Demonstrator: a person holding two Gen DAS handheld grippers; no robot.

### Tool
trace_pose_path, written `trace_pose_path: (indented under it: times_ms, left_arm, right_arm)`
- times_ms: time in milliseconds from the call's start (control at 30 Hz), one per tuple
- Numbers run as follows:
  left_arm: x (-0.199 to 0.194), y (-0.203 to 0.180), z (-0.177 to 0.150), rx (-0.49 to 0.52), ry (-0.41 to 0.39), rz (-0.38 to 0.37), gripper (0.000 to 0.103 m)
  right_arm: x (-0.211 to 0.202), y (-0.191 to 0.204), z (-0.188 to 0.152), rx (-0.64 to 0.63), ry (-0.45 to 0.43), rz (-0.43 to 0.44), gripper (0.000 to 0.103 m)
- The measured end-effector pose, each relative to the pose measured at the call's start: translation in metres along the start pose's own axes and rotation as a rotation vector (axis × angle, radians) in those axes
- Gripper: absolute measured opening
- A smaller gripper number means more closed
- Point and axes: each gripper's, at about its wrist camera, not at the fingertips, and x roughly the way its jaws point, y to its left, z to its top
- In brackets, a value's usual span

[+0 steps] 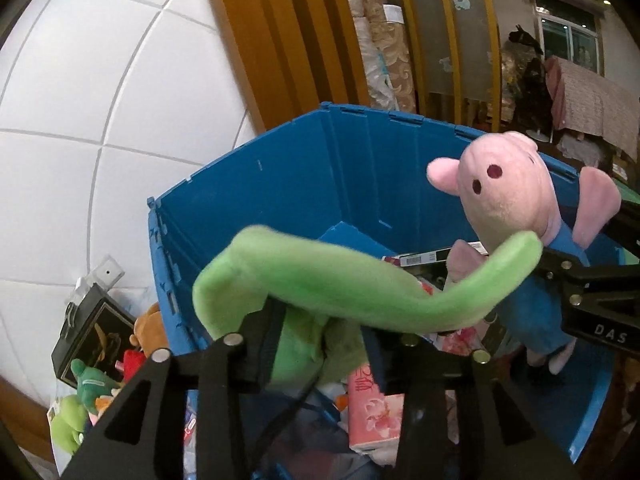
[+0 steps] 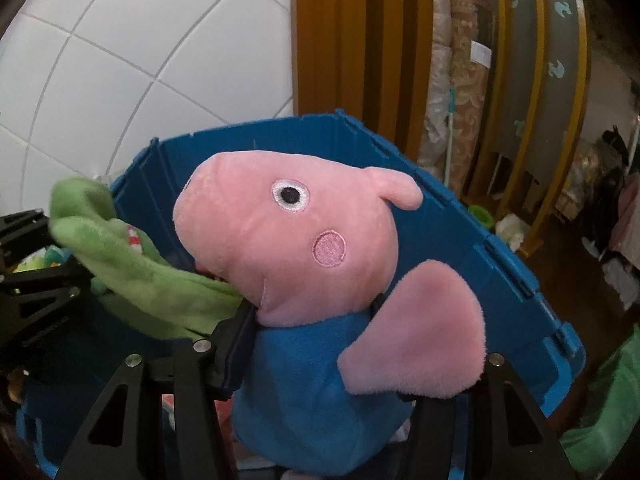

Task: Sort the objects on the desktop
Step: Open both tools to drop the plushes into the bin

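My left gripper (image 1: pixel 320 344) is shut on a green plush toy (image 1: pixel 360 280) and holds it above the open blue crate (image 1: pixel 280 168). My right gripper (image 2: pixel 320 344) is shut on a pink pig plush in a blue shirt (image 2: pixel 304 264), also above the crate (image 2: pixel 460 216). In the left wrist view the pig plush (image 1: pixel 504 192) hangs at the right, with the right gripper (image 1: pixel 592 292) behind it. In the right wrist view the green plush (image 2: pixel 132 264) and the left gripper (image 2: pixel 36 280) sit at the left. The two toys touch.
The crate holds a pink flowered box (image 1: pixel 372 412), a blue box (image 1: pixel 352 236) and other packages. Left of the crate lie a black box (image 1: pixel 92 340), a brown plush (image 1: pixel 154 328) and small green toys (image 1: pixel 80 400). A white tiled wall and wooden frames stand behind.
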Motion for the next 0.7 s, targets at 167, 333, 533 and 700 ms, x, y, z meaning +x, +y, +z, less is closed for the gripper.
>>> trace_pose_path:
  times_ms: [167, 333, 533, 700]
  left_arm:
    - [-0.004, 0.003, -0.001, -0.006, -0.028, 0.017, 0.073]
    - [-0.011, -0.004, -0.003, 0.014, -0.05, 0.03, 0.074]
    - [-0.018, -0.003, -0.008, 0.009, -0.065, 0.035, 0.075]
    - [-0.029, 0.003, -0.014, -0.015, -0.09, 0.046, 0.075]
  right_arm:
    - [0.002, -0.002, 0.002, 0.001, -0.005, -0.001, 0.065]
    - [0.002, -0.005, 0.011, -0.013, -0.023, -0.011, 0.082]
    - [-0.005, -0.004, 0.01, -0.012, -0.038, -0.017, 0.103]
    - [-0.014, 0.0, 0.009, -0.008, -0.052, -0.013, 0.103]
